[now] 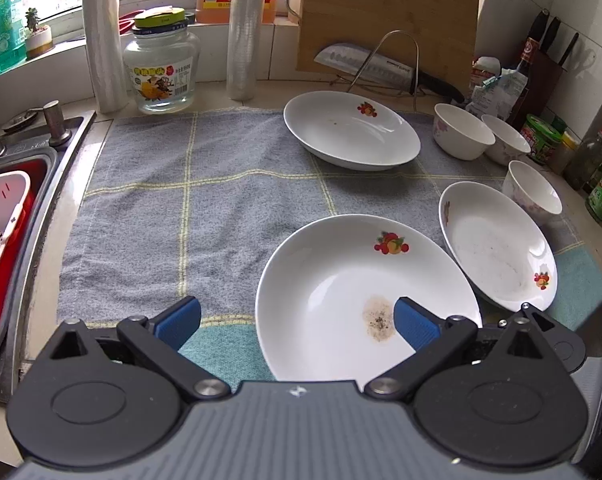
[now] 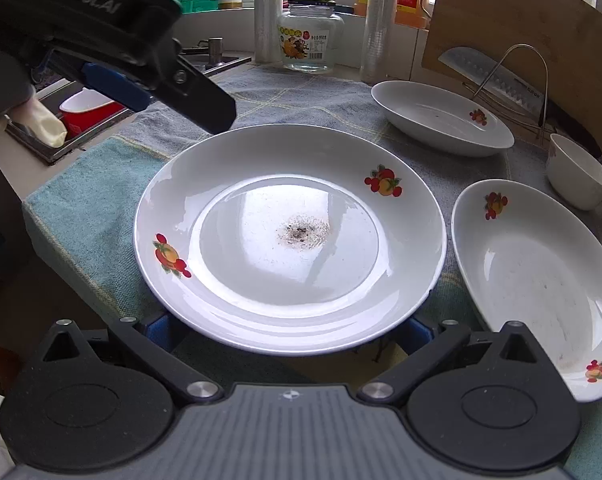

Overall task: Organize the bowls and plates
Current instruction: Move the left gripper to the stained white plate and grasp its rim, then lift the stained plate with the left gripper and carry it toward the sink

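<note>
Nothing stacked yet. Three plates lie apart on the towel [image 1: 189, 208]: near plate [image 2: 289, 236] at front edge, right gripper [image 2: 289, 332] spread under its rim; left gripper [image 1: 297, 320] spread, empty. Bowls [image 1: 463, 132] loose at right edge.

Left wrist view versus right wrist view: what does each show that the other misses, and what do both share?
Only the left wrist view shows the knife block, three small bowls and the left gripper's open fingers.

Only the right wrist view shows the left gripper from outside, the stained plate's second fruit print, and the right gripper open under that plate's near rim.

Both show three plates, the glass jar, cutting board and checked towel.
</note>
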`<state>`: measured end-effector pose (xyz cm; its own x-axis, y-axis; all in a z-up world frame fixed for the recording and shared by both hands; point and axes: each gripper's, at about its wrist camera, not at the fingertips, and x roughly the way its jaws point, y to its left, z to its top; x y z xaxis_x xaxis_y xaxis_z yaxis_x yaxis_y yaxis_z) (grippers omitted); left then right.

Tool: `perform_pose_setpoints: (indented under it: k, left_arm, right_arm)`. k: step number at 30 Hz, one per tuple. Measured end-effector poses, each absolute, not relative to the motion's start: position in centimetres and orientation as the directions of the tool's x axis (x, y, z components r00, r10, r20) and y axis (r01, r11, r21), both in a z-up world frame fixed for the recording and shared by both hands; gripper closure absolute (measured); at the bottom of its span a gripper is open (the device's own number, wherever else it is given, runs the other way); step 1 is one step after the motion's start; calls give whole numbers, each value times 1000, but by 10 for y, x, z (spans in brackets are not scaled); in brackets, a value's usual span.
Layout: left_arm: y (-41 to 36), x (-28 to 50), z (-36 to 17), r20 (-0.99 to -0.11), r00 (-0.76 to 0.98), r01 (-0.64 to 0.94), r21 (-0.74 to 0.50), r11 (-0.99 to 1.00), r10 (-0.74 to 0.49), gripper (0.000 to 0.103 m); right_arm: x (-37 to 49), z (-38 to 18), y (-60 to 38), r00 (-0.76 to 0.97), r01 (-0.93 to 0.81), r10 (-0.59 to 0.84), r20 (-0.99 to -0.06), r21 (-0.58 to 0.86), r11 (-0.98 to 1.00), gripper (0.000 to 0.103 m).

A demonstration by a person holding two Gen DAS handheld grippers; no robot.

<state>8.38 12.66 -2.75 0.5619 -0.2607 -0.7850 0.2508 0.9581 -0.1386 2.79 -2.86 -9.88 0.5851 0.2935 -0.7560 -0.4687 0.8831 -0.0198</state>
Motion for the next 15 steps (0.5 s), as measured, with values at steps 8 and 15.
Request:
perform_pose_setpoints:
  k: [8, 15]
  left_arm:
    - [106, 105, -54, -846, 442, 325, -159, 932, -298, 1]
    - [107, 126, -72, -868, 340, 410, -209, 888, -362, 1]
  right_arm:
    - [26, -99, -34, 585, -515, 335, -738, -19, 857, 0]
    - [22, -100, -35, 600, -512, 340, -724, -21, 858, 0]
